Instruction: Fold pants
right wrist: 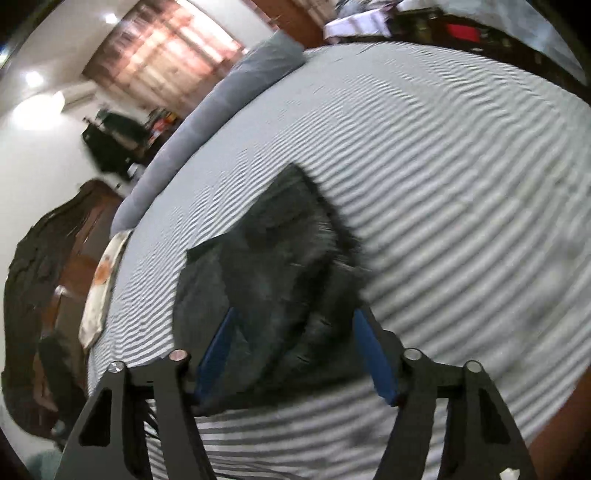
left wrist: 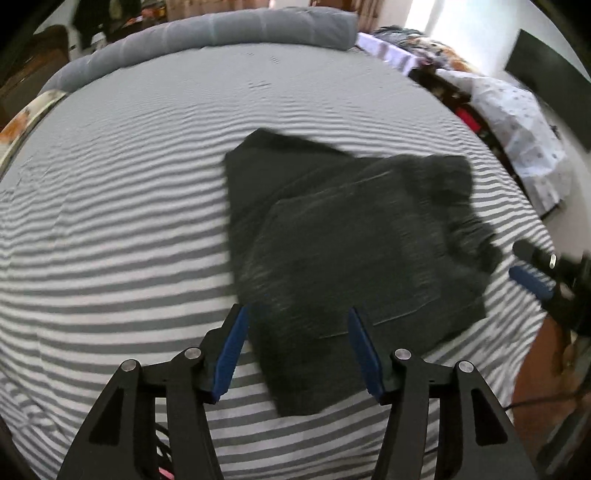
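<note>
Dark charcoal folded pants (left wrist: 347,236) are lying in a compact, layered rectangle on the grey-and-white striped bedsheet (left wrist: 110,229), filling the centre and right of the left wrist view. You are holding your left gripper (left wrist: 297,317) above their near edge at the bottom of the frame, its blue-padded fingers (left wrist: 231,354) spread apart and gripping nothing. Your right gripper (right wrist: 291,321) is showing at the bottom of the blurred right wrist view, likewise parted and empty, with the pants lying beyond its tips. A long grey bolster pillow (left wrist: 229,29) is lying along the top of the left view.
</note>
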{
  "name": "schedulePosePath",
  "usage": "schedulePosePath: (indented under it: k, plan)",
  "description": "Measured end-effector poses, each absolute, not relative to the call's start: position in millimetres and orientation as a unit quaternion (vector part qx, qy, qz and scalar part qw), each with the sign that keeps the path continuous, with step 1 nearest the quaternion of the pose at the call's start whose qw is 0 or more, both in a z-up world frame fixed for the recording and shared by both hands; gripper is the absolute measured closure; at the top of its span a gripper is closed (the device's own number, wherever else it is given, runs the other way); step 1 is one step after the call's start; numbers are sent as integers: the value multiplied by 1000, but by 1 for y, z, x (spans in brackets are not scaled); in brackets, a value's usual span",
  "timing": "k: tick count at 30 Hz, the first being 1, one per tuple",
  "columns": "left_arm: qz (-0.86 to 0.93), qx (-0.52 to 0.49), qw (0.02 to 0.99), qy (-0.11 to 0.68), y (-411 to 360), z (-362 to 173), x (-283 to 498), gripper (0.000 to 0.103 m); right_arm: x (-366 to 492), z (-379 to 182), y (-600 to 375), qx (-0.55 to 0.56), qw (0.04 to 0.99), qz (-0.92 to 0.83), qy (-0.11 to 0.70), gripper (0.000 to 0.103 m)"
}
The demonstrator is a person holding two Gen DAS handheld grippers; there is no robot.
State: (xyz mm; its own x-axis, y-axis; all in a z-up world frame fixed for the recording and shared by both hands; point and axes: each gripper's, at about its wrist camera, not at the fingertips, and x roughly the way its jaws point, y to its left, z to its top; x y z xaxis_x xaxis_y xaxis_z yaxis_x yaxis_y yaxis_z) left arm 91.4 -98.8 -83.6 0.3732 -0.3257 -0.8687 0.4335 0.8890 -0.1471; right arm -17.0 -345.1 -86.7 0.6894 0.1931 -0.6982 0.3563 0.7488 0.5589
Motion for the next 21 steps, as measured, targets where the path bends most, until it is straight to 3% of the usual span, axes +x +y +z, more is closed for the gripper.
schedulePosePath:
  k: [10,11,14,21]
  plan:
    - [-225,42,823,520,-93,-102,100,46,37,-117,-348,356,817,-102,442,49]
    - [-226,45,823,519,-94,-103,101,46,38,-118,-349,361,816,-104,440,54]
    - [-229,44,826,513,-94,-100,101,46,40,-109,-348,349,821,-102,439,89]
    - [-250,30,837,486,-94,-80,99,46,3,-73,-337,302,858,-114,400,92]
